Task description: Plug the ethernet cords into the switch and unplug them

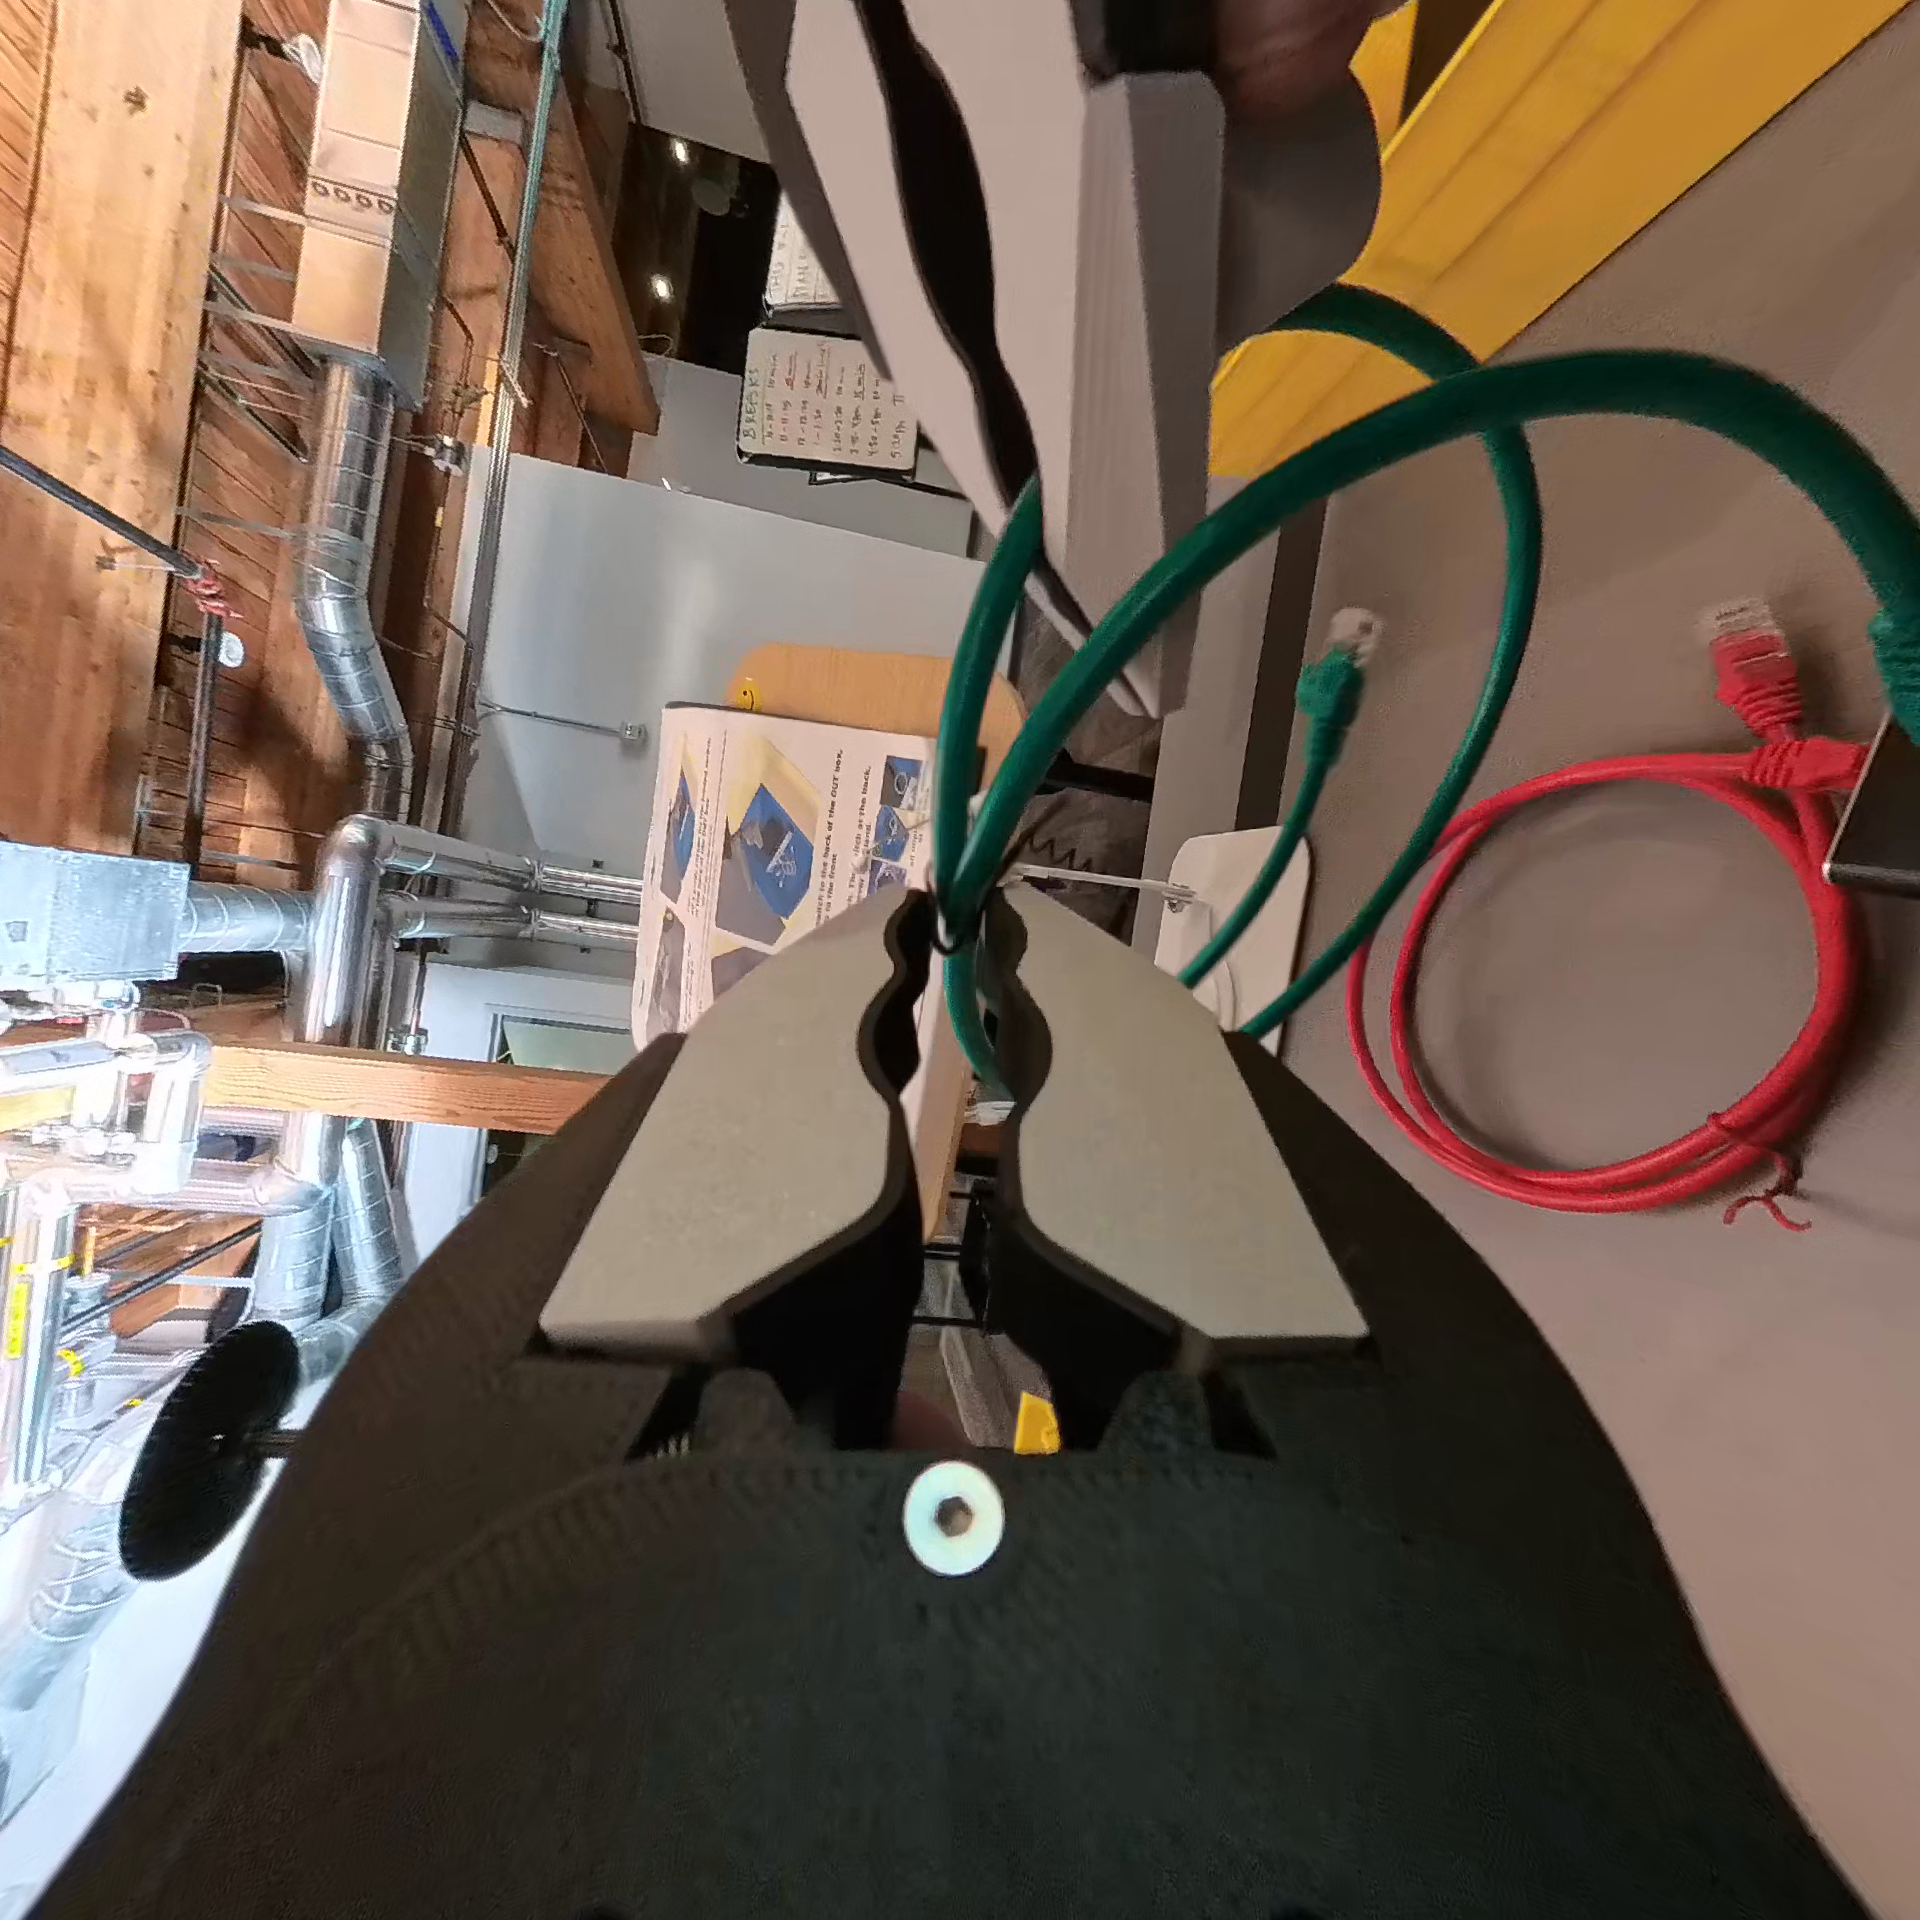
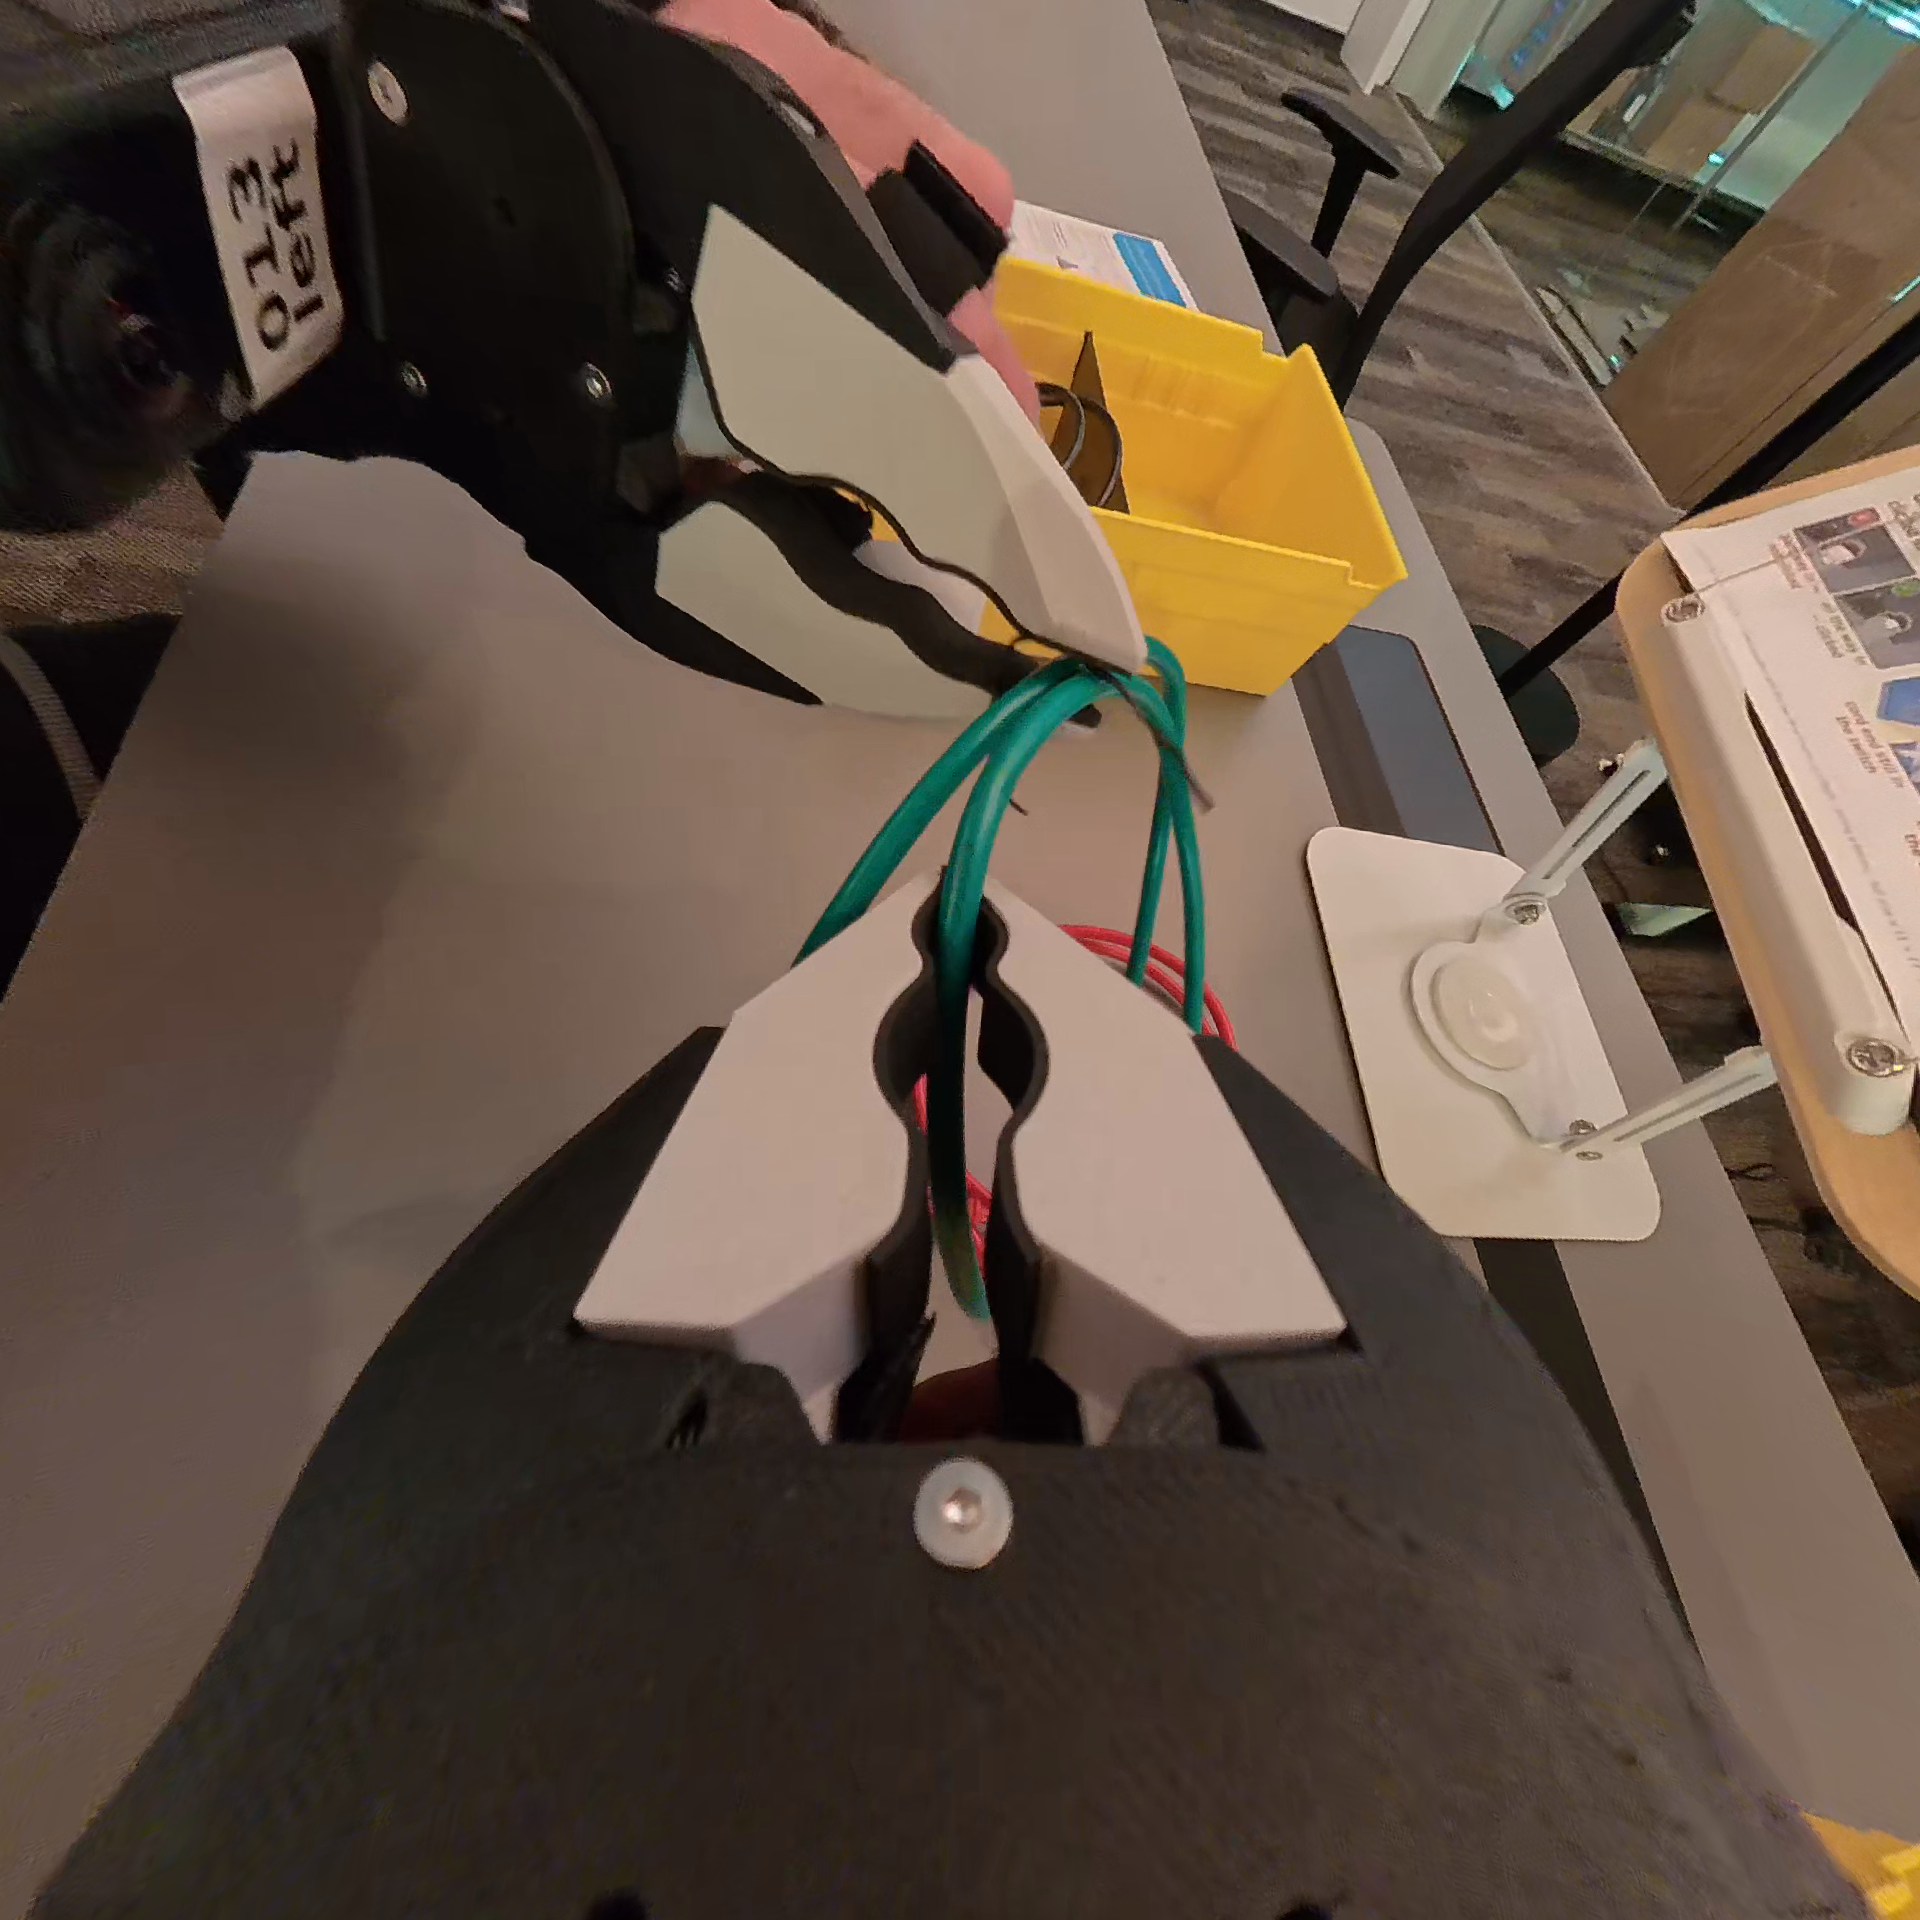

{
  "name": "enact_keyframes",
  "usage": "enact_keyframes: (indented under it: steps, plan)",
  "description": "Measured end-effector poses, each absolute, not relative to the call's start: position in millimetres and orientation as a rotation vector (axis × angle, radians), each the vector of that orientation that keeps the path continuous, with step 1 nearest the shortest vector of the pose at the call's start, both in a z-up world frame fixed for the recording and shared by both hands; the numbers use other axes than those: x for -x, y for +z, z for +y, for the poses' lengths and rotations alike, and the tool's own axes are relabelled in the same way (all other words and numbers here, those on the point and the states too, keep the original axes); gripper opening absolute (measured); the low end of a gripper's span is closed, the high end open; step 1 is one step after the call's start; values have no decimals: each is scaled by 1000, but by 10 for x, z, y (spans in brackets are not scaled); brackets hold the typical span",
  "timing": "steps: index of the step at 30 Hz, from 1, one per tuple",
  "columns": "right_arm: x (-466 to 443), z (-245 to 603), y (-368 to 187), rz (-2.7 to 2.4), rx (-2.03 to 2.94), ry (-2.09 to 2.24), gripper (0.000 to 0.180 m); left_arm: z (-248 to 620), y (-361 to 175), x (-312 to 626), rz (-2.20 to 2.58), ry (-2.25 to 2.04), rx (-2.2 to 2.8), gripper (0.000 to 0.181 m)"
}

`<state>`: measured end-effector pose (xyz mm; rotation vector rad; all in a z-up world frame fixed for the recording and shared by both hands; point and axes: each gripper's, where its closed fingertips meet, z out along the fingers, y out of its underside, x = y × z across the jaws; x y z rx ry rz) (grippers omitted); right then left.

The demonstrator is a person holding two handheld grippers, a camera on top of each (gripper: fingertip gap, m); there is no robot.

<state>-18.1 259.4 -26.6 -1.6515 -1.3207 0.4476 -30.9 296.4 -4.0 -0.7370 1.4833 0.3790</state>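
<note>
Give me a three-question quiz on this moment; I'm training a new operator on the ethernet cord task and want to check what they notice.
1. True or false: both grippers are shut on the green cord.
2. Which cord lies coiled on the table? A) red B) blue C) white
3. Fill in: the bin behind the left gripper is coloured ____.

Key
1. True: the right gripper and the left gripper each pinch a strand of it.
2. A: the red cord lies coiled, one end at the switch.
3. Yellow.
</note>
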Motion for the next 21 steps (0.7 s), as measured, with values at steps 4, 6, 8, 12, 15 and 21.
enact_keyframes:
  steps: [4,6,8,12,15,21]
  plan:
    - [198,2579,-256,-1329,1651,442,0,2953,-32,266,1487,392,717,9]
    - [207,2563,-243,-1332,1640,456,0,2951,-34,245,1492,402,710,9]
    - [214,2549,-225,-1333,1632,461,0,2942,-34,226,1496,396,708,7]
    - [214,2542,-205,-1328,1626,466,0,2934,5,218,1491,380,717,2]
    - [192,2597,-179,-1291,1630,448,0,2955,24,224,1496,386,738,2]
    - [86,2718,-68,-1196,1638,391,24,3020,51,249,1495,415,764,1]
